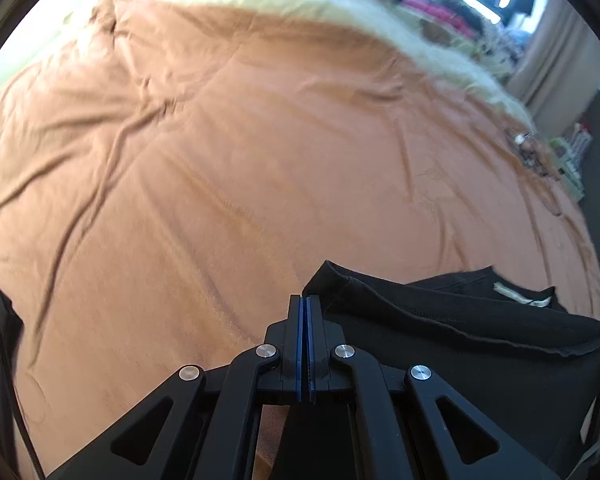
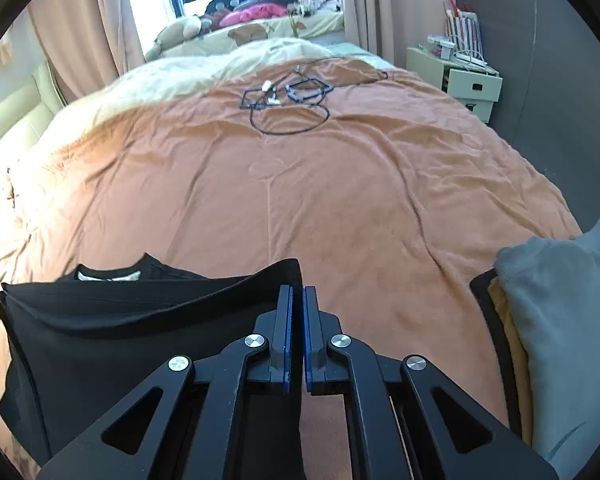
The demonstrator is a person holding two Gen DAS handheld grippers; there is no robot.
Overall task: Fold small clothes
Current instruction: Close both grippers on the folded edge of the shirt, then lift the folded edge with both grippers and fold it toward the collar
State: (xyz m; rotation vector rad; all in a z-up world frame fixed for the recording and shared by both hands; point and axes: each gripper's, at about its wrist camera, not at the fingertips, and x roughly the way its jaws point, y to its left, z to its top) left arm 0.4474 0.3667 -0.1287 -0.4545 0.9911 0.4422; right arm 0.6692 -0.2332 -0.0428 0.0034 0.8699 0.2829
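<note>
A black garment with a white neck label lies on the orange bed cover. My left gripper is shut on the garment's left corner, which pokes up just past the fingertips. In the right wrist view the same black garment stretches to the left. My right gripper is shut on its right corner, with black cloth pinched between the blue pads. The held edge hangs taut between the two grippers, lifted a little off the orange bed cover.
A stack of folded clothes with a grey piece on top sits at the bed's right edge. Black cables and small frames lie at the far end of the bed. A cream nightstand stands beyond the right side.
</note>
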